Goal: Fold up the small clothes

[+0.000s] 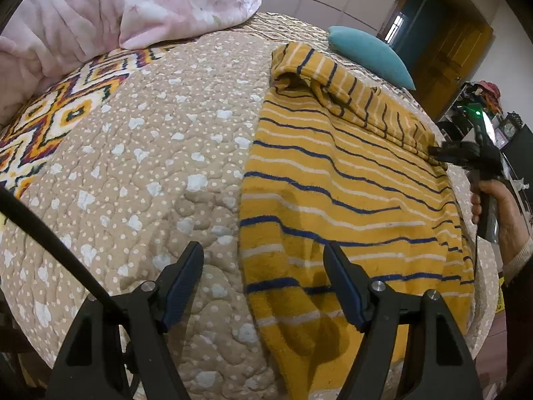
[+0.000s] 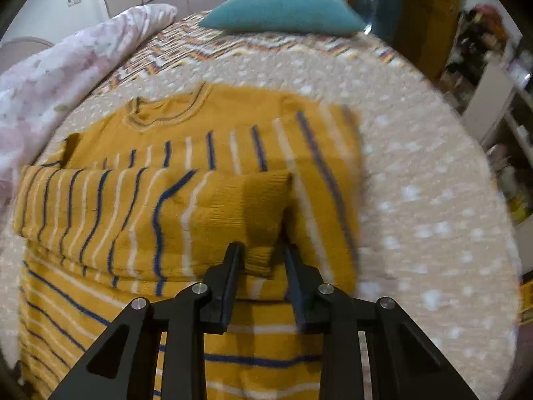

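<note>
One mustard-yellow sweater [image 1: 336, 200] with navy and white stripes lies spread on the dotted beige quilt [image 1: 150, 166] that covers the bed. It lies on the right part of the quilt in the left wrist view and fills the near left and middle of the right wrist view.

The left wrist view alone shows the left gripper [image 1: 263, 263]. Its jaws stand wide apart above the near left edge of the sweater with nothing between them: one fingertip hangs over bare quilt, the other over the striped knit. Only here do the right gripper [image 1: 436, 153] seen from outside and the person's hand [image 1: 496, 210] on its handle appear, at the sweater's far right edge, along with a green light on that tool.

The right wrist view alone shows the neckline, lying flat at the far side, and one sleeve [image 2: 140, 213] folded across the body from the left. The plain ribbed cuff [image 2: 263, 220] sits between the right gripper's narrowly set jaws; the picture is blurred, so whether the pads press on it I cannot tell.

Both views show one teal cushion [image 2: 283, 10] at the far end of the bed and one pink floral blanket [image 1: 133, 6] bunched at the left.
</note>
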Demonstrator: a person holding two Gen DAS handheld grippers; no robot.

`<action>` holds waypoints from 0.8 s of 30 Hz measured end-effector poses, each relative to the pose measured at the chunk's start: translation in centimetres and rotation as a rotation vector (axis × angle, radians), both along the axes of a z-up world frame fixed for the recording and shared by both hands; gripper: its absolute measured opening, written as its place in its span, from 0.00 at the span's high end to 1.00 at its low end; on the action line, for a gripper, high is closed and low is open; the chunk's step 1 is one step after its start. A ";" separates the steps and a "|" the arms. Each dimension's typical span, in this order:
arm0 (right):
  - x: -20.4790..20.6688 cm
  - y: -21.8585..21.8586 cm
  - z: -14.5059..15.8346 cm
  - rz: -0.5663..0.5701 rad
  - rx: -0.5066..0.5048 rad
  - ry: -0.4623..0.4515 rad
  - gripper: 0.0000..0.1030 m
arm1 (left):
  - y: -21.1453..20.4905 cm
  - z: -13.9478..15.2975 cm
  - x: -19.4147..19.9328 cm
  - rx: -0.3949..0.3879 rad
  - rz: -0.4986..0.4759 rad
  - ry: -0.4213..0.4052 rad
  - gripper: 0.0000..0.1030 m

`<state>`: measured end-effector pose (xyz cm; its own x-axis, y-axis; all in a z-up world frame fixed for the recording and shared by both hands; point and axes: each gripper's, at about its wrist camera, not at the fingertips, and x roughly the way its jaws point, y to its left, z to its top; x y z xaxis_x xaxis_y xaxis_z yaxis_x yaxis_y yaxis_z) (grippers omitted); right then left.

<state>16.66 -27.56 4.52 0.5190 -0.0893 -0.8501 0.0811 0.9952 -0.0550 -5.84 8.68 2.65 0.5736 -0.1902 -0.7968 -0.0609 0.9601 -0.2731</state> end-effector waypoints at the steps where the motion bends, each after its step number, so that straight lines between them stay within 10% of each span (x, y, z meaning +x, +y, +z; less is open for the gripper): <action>1: -0.9 0.3 0.7 0.002 -0.072 -0.023 0.71 | 0.1 0.0 0.0 0.001 0.003 -0.002 0.29; 4: -4.3 -0.7 2.2 0.048 -0.087 -0.061 0.62 | 0.4 -0.1 -0.1 -0.017 0.009 -0.002 0.29; 17: -23.1 -9.3 -2.6 0.041 0.674 -0.061 0.43 | 1.2 -1.0 1.0 -0.231 0.035 0.013 0.16; 21: -25.0 -7.2 -3.6 0.128 0.797 -0.065 0.42 | 0.9 -1.2 0.8 -0.388 -0.021 0.044 0.51; 24: -25.6 -5.8 -4.0 0.160 0.810 -0.079 0.41 | -0.1 -1.6 0.2 -0.394 -0.050 0.062 0.55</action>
